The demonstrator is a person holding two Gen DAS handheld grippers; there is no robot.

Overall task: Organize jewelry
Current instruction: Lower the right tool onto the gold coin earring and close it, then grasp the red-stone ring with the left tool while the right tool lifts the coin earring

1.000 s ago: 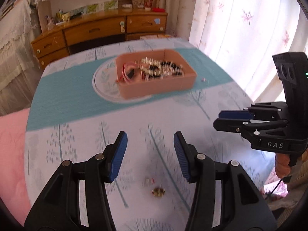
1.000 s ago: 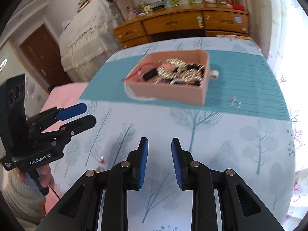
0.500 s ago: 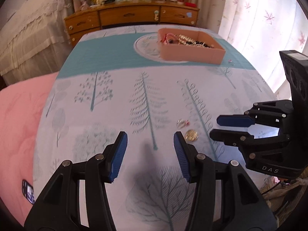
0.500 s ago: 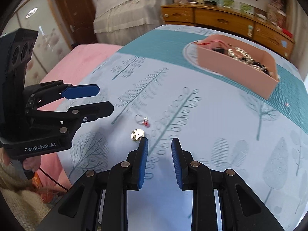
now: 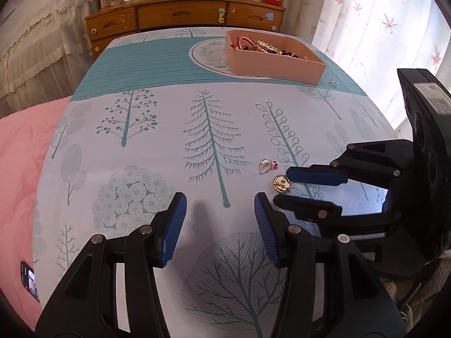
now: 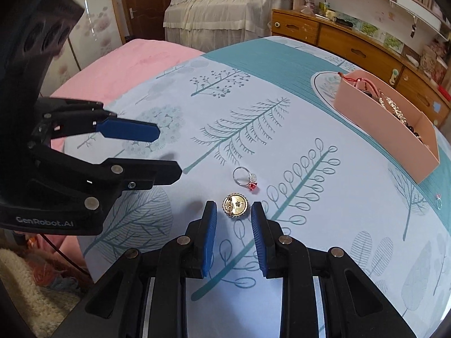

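1. Left wrist view: my left gripper point(image 5: 220, 205), black with blue pads, has its jaws wide apart with nothing between them, over the white tablecloth printed with teal trees point(image 5: 157, 146)
2. Ahead and right of it lies a small round gold brooch with a scalloped edge point(image 5: 281, 183), flat on the cloth, and just beyond that a thin silver ring with a red stone point(image 5: 266, 166); the two are close but apart
3. My right gripper point(image 5: 280, 186) comes in from the right, jaws apart, one blue pad on either side of the brooch; I cannot tell whether a pad touches it
4. At the far end a shallow pink rectangular box point(image 5: 270, 62) holds a tangle of beads and chains; a second small ring point(image 5: 333, 82) lies on the cloth just beside its right corner
5. Right wrist view: my right gripper point(image 6: 234, 211) is apart, the gold brooch point(image 6: 235, 205) sitting between the fingertips with a gap on each side
6. The silver ring point(image 6: 245, 177) is just beyond the brooch
7. My left gripper point(image 6: 169, 152) is at the left, jaws apart and empty
8. The pink box point(image 6: 394, 129) is far right, well apart from the brooch, and the other ring point(image 6: 438, 200) is near the right edge
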